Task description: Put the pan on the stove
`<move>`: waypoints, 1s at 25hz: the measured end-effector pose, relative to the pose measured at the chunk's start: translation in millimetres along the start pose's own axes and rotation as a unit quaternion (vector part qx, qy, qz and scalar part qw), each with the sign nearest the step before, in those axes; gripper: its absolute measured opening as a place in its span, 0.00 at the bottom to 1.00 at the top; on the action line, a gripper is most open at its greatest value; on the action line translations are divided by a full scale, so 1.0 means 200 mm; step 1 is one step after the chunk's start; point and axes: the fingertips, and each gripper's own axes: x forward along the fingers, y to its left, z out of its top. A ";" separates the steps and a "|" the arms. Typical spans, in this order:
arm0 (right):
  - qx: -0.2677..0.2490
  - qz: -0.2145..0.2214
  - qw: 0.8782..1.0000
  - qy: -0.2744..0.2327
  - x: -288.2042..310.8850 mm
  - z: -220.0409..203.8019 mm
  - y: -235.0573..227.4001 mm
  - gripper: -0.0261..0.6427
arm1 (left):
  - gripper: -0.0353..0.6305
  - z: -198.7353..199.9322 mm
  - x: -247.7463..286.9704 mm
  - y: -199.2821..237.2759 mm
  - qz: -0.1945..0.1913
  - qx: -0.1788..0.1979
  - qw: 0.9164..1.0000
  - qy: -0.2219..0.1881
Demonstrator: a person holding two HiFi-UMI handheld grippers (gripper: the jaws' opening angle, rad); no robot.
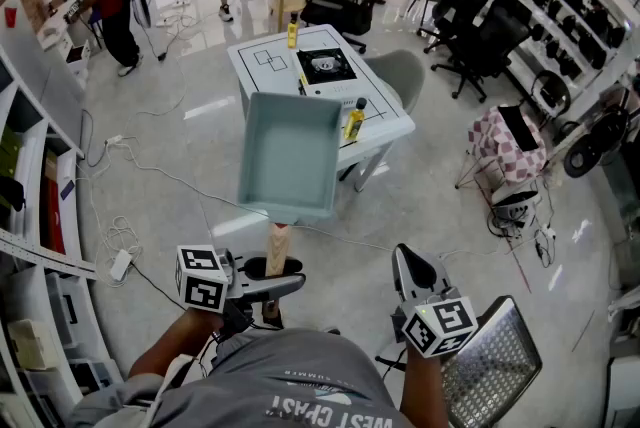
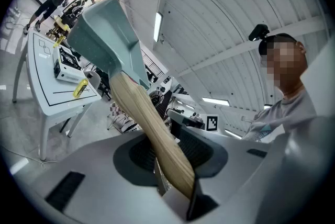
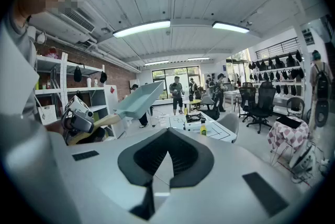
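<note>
A pale teal square pan [image 1: 290,156] with a wooden handle [image 1: 278,251] is held up in the air, well short of the white table [image 1: 390,121]. My left gripper [image 1: 262,281] is shut on the handle's end; in the left gripper view the handle [image 2: 152,129] runs up from between the jaws to the pan [image 2: 104,34]. The black stove [image 1: 325,66] sits on the table's far half, also seen as the stove [image 2: 68,63] and the stove [image 3: 192,118]. My right gripper [image 1: 410,271] hangs at the lower right, jaws together with nothing in them [image 3: 166,165].
Two yellow bottles [image 1: 354,120] [image 1: 293,34] stand on the table near the stove. A grey chair [image 1: 400,76] is at the table's right. Cables [image 1: 130,156] lie on the floor; shelves [image 1: 40,176] line the left. Black office chairs [image 1: 480,36] and people [image 1: 105,6] stand further back.
</note>
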 end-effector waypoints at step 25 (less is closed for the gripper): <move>0.027 -0.038 0.999 -0.007 0.11 -0.05 0.09 0.06 | 0.24 0.06 -0.17 0.13 -0.021 0.002 1.000 0.014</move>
